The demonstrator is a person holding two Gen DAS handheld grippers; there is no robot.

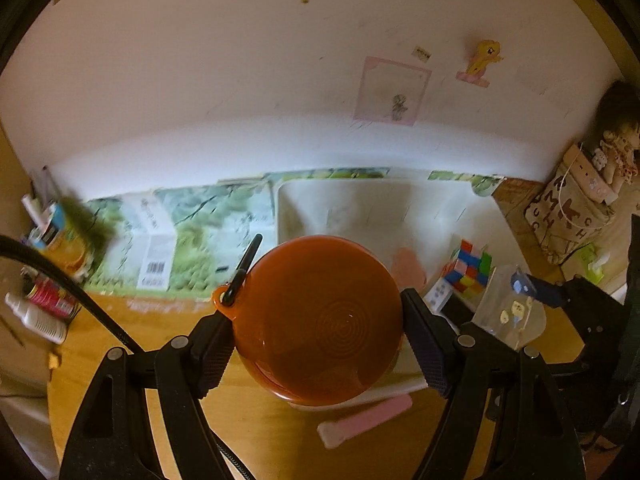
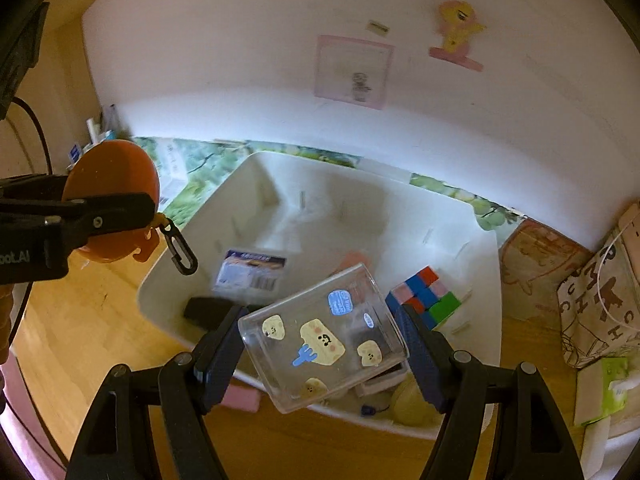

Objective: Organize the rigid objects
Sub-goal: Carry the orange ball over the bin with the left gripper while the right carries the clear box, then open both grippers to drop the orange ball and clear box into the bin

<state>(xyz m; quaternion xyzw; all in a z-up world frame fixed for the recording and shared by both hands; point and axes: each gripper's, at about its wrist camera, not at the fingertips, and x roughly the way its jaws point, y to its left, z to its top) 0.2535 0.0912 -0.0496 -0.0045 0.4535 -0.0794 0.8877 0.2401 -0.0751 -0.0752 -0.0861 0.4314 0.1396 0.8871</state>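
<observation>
The left gripper (image 1: 318, 336) is clamped on an orange case (image 1: 320, 320), its pads pressed against the case's left and right sides at the centre of the left wrist view. A black clip (image 1: 242, 272) hangs from a loop at the case's upper left edge. The case covers the near rim of the white bin (image 1: 288, 208), which runs from the middle toward the right of that frame.

The right gripper (image 2: 322, 338) is clamped on a clear box (image 2: 324, 332) with cartoon stickers, held tilted at lower centre of the right wrist view, over the bin's near right part. Below it in the bin lie a colour cube (image 2: 426, 296), a packet (image 2: 250, 272) and a dark block (image 2: 206, 312), all toward the near side; the far half of the bin floor is bare. In that view the orange case sits at the left edge, outside the bin's left rim.

A pink bar (image 1: 366, 420) lies on the wooden table (image 1: 168, 332) just in front of the bin's near rim. Bare wood is open at lower left in both views. Bottles (image 1: 40, 312) crowd the left edge of the left wrist view; a printed bag (image 2: 600, 304) stands right of the bin.
</observation>
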